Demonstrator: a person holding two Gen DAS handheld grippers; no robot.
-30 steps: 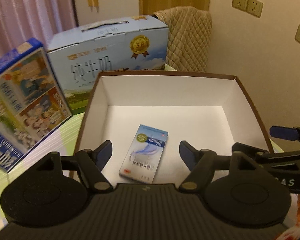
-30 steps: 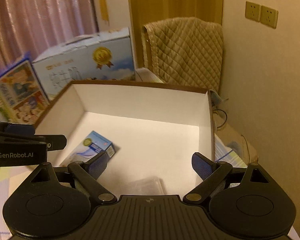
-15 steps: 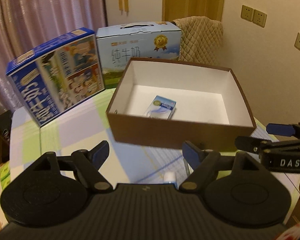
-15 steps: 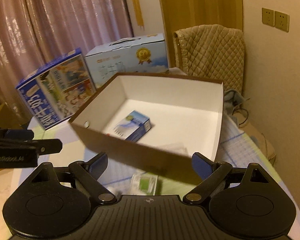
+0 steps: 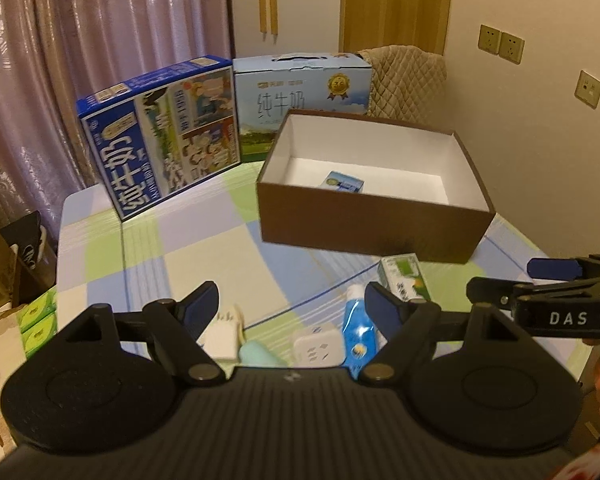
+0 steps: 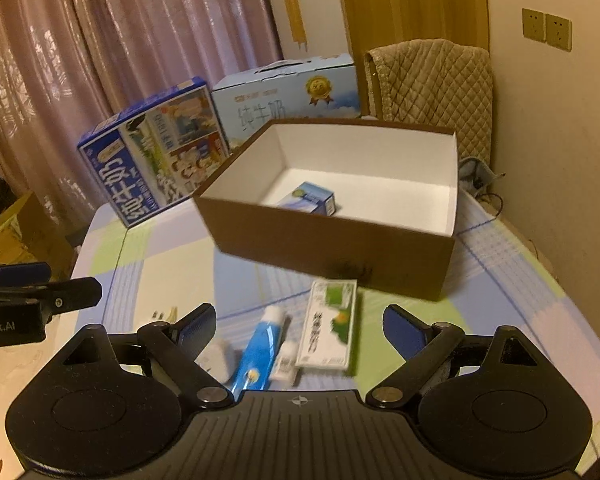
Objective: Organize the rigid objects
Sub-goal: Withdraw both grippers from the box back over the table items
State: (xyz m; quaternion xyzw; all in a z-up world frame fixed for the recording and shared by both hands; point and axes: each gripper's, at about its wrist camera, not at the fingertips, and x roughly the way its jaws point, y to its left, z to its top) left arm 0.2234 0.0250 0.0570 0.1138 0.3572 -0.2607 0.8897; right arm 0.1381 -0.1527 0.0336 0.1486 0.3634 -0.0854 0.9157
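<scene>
Looking through the left wrist view: left gripper (image 5: 292,300) has jaws spread wide, nothing between them, hovering above the table (image 5: 180,248). Loose items lie right below it: a white plug adapter (image 5: 319,347), a blue tube (image 5: 358,330), a green-and-white carton (image 5: 405,278), a white charger (image 5: 224,330) and a pale teal object (image 5: 258,354). The brown box (image 5: 374,220) sits well beyond them with one small blue carton (image 5: 345,182) already inside. The right gripper (image 5: 556,280) pokes in from the right edge.

Right wrist view: right gripper (image 6: 298,326) is also released and empty, above the same tube (image 6: 260,350) and carton (image 6: 332,326), which lies near the box front wall (image 6: 332,246).

Risks, as I judge them — items are packed close, so a finger coming down on the tube could shove the adapter or a small white box (image 6: 286,364) beside it. The two grippers are near each other and could clash if both go for this cluster.

Hard to read: the teal object is half hidden by the gripper body, the right view is motion-blurred, and the box's near floor is hidden behind its front wall.
</scene>
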